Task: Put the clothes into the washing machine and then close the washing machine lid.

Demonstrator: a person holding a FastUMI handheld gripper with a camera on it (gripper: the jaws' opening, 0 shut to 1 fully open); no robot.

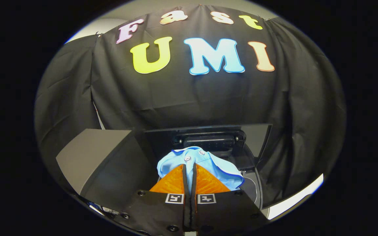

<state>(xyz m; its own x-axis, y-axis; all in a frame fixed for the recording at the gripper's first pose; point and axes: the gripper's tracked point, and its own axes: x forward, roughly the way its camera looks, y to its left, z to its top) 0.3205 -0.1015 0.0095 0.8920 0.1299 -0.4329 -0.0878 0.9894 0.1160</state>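
Lower centre: your tool (189, 168), nearly closed, pinches the blue shirt (202, 160) over the open washing machine (254, 186); release and lid (103, 154) closing remain.

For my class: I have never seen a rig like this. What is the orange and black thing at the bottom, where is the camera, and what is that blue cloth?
The camera rides on a hand-held gripper and looks forward along its two orange fingers. These are closed together on a light blue garment with white buttons. The garment is bunched just ahead of the fingers, above a dark washing machine, whose lid stands open behind it. Whether the cloth rests inside the drum cannot be told.
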